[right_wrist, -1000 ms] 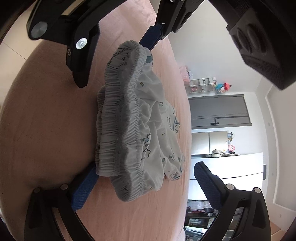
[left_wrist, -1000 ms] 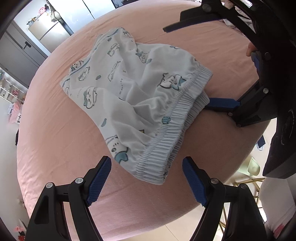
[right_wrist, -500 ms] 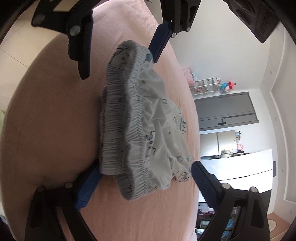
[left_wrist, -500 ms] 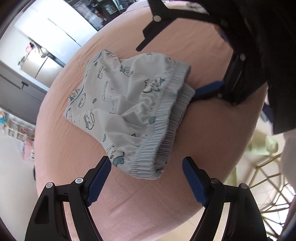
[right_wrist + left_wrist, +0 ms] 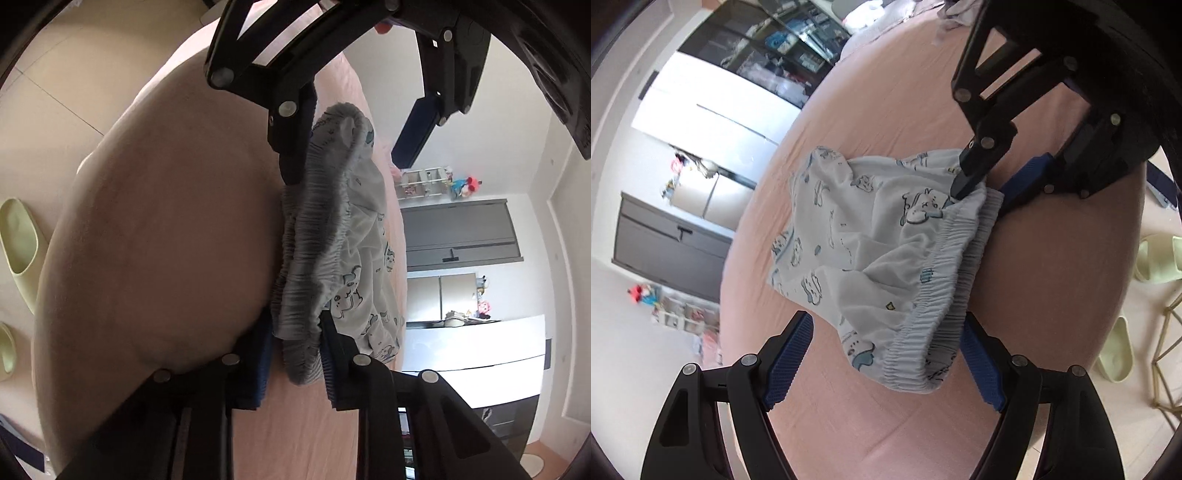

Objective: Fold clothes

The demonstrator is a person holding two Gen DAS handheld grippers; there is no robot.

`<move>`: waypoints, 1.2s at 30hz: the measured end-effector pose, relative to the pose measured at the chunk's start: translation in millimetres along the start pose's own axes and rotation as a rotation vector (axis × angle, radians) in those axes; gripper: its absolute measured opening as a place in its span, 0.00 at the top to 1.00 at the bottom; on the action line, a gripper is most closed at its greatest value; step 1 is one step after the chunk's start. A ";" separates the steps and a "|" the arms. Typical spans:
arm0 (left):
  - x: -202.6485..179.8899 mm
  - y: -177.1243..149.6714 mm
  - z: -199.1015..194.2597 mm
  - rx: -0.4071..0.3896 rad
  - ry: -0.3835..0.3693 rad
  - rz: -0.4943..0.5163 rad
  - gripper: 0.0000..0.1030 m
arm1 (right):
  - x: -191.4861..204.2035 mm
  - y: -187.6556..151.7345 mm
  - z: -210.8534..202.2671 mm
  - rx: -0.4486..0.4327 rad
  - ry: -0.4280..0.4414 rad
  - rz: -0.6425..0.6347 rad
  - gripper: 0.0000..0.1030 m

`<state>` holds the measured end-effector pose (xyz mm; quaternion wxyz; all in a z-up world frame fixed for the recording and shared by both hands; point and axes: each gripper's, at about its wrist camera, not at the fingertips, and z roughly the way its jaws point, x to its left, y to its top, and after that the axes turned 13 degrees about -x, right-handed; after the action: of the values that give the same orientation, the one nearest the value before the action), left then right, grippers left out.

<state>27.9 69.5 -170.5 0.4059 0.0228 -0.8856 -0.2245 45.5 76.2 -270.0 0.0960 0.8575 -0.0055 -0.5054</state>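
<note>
R gripper (image 5: 297,363): jaws pinching the elastic waistband (image 5: 314,236) of the shorts (image 5: 369,280) at one end, blue pads pressed on the bunched fabric from both sides. Seen from the L wrist cam, same R gripper (image 5: 982,186) comes in from upper right; one finger sits on top of the waistband corner, the other blue pad below it w/ cloth between.

L gripper (image 5: 886,354): jaws spread wide, straddling the other end of the waistband (image 5: 934,295). The pad on the cam's right side is just beside or touching the gathered edge; the pad on the cam's left is apart from the fabric, over bare bedsheet. In the R wrist cam the L gripper (image 5: 354,144) shows at top, one finger against the waistband end, the other well off to the side.

Shorts (image 5: 857,236): pale blue-white w/ cartoon print, lying on the pink bedsheet (image 5: 886,424), near its edge. Waistband end is doubled over & faces both grippers; leg ends lie away toward the room.

Beyond the bed: pale green slippers (image 5: 1156,262) on the floor, grey cabinet (image 5: 665,243) & white wardrobe (image 5: 701,110) at the far wall, small shelf w/ toys (image 5: 439,184).
</note>
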 end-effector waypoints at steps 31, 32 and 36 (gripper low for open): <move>-28.6 -3.8 1.1 -0.068 0.058 0.229 0.23 | -48.8 -3.8 -39.3 -0.070 0.030 0.059 0.81; -27.6 -3.0 1.8 -0.070 0.057 0.223 0.23 | -46.0 -4.1 -41.0 -0.071 0.029 0.056 0.81; -30.0 -0.2 9.0 -0.083 0.074 0.260 0.23 | -43.8 -4.5 -46.1 -0.072 0.028 0.055 0.81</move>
<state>41.4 79.4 -196.9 0.4644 -0.1007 -0.8555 -0.2057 63.7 92.6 -211.1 0.1409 0.8600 -0.0096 -0.4903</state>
